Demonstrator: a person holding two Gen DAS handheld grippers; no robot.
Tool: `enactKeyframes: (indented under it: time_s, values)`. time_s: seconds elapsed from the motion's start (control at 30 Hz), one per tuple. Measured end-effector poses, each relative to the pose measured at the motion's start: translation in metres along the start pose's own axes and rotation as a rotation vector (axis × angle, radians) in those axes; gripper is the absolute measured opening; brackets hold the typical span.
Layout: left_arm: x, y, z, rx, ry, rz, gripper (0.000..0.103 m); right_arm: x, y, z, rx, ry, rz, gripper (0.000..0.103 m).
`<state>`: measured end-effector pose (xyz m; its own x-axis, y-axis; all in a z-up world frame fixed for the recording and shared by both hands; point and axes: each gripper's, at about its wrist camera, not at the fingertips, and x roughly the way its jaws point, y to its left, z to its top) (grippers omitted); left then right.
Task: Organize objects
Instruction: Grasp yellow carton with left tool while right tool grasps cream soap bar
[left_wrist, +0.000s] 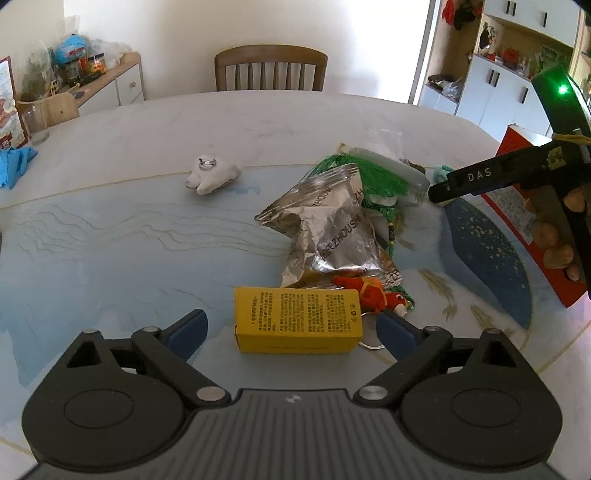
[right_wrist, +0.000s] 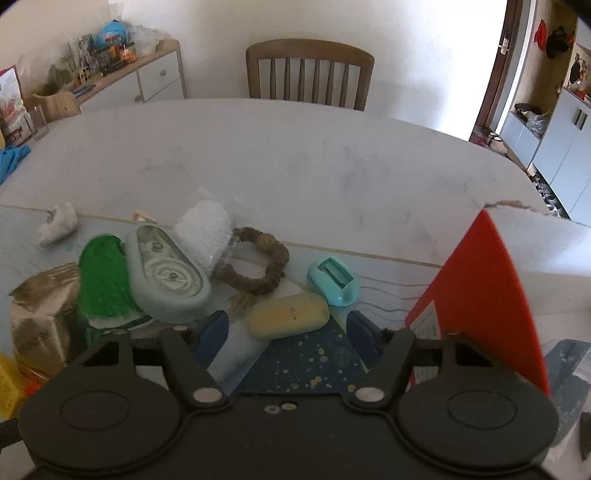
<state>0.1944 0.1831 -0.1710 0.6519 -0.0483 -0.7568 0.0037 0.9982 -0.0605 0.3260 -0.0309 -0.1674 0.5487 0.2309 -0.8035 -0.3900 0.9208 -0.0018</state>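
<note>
Left claw gapes wide around the yellow box, low centre: light, stiff card, grip its short ends. Right claw, half-open, brackets the yellow capsule: smooth, may slip.

Left gripper: black ribbed body, two round black housings, silver pivot screws on the linkage arms, blue finger pads. Right gripper: same black build, same silver screws, dark blue pads. Seen from the left wrist camera, its black side carries white "DAS" lettering, with a green indicator light above.
</note>
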Motion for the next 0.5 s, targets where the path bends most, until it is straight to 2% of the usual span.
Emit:
enactKeyframes:
  time_s: [0.07, 0.2, 0.27, 0.33, 0.4, 0.5]
  values:
    - [0.0014, -0.0004, 0.0003, -0.002, 0.005, -0.003, 0.094, 0.0032, -0.0009, -0.0008, -0.002, 0.005, -0.002, 0.063]
    - [0.0025, -0.0008, 0.0008, -0.005, 0.008, -0.006, 0.090, 0.0064, -0.0025, -0.0009, -0.006, 0.007, 0.012, 0.052]
    - [0.0032, -0.0009, 0.0008, -0.012, 0.010, -0.009, 0.090, 0.0072, -0.0022, -0.0019, -0.004, 0.006, 0.017, 0.051]
    - [0.0040, -0.0008, 0.0007, -0.011, 0.014, -0.010, 0.085, 0.0073, -0.0022, -0.0024, -0.003, 0.006, 0.017, 0.051]
    - [0.0051, -0.0011, 0.0008, -0.015, 0.021, -0.016, 0.073, 0.0073, -0.0015, -0.0019, 0.000, 0.009, 0.019, 0.050]
    - [0.0057, -0.0020, 0.0011, -0.016, 0.025, -0.013, 0.072, 0.0054, -0.0013, -0.0023, 0.001, 0.014, 0.022, 0.050]
